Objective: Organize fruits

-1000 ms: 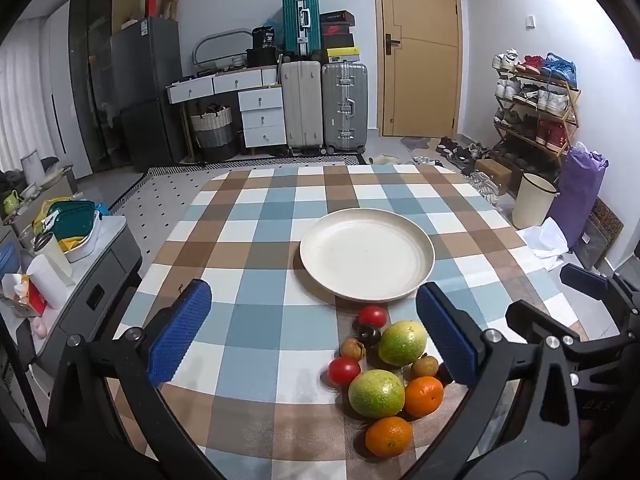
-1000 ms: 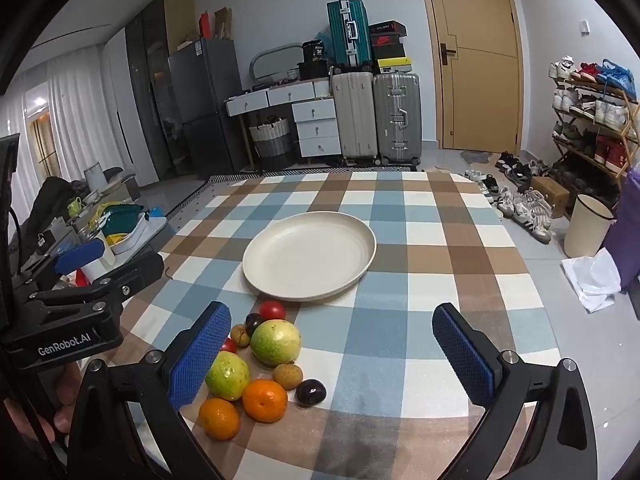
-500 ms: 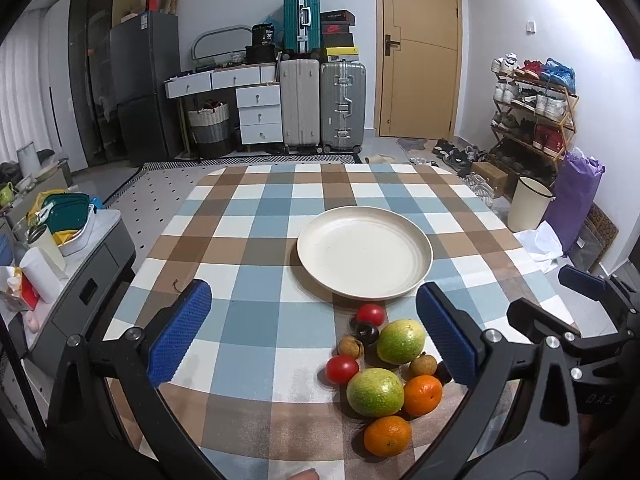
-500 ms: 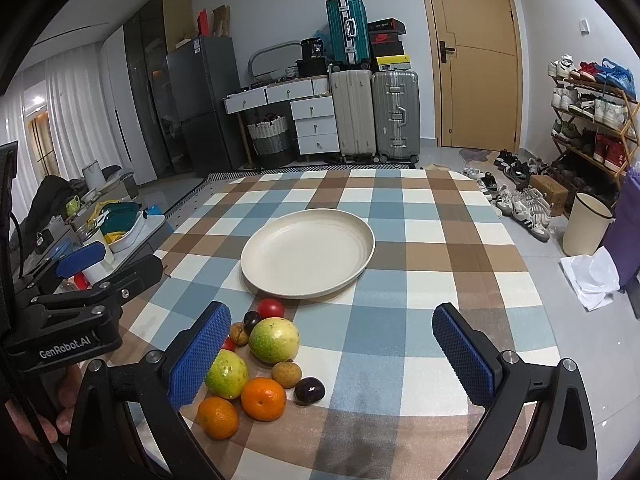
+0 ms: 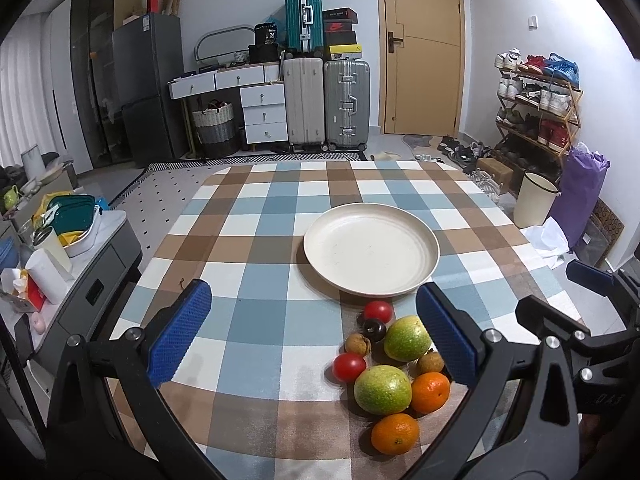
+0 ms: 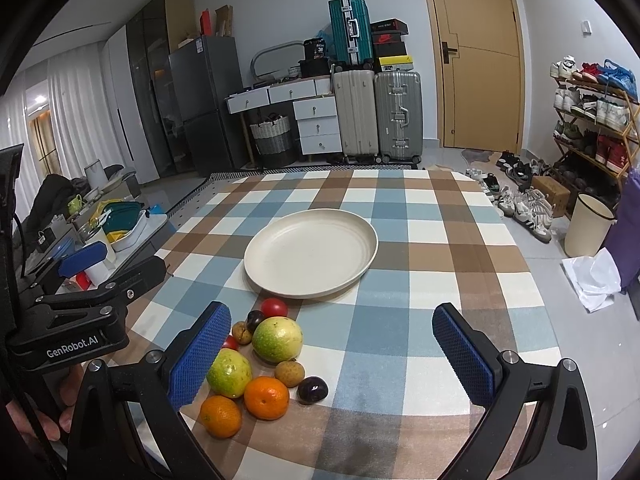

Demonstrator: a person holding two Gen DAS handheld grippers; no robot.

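A cluster of fruit lies on the checked tablecloth near the front edge: two green-yellow fruits (image 5: 383, 389) (image 6: 277, 339), two oranges (image 5: 395, 433) (image 6: 266, 397), two red tomatoes (image 5: 377, 311) (image 6: 274, 307), dark plums (image 6: 312, 389) and small brown fruits (image 6: 289, 373). An empty cream plate (image 5: 371, 248) (image 6: 311, 252) sits just behind them. My left gripper (image 5: 316, 334) is open and empty, hovering above the table left of the fruit. My right gripper (image 6: 332, 356) is open and empty, above the fruit's right side.
The checked table (image 5: 264, 216) fills the near view. A low grey cabinet with dishes (image 5: 76, 240) stands to the left. Suitcases (image 5: 328, 104), drawers and a door are at the back. A shoe rack (image 5: 536, 112), bin (image 5: 534, 204) and purple bag are on the right.
Both views have shifted slightly; the fruit and plate sit a little farther from the left gripper's tips. Nothing was grasped or moved on the table.
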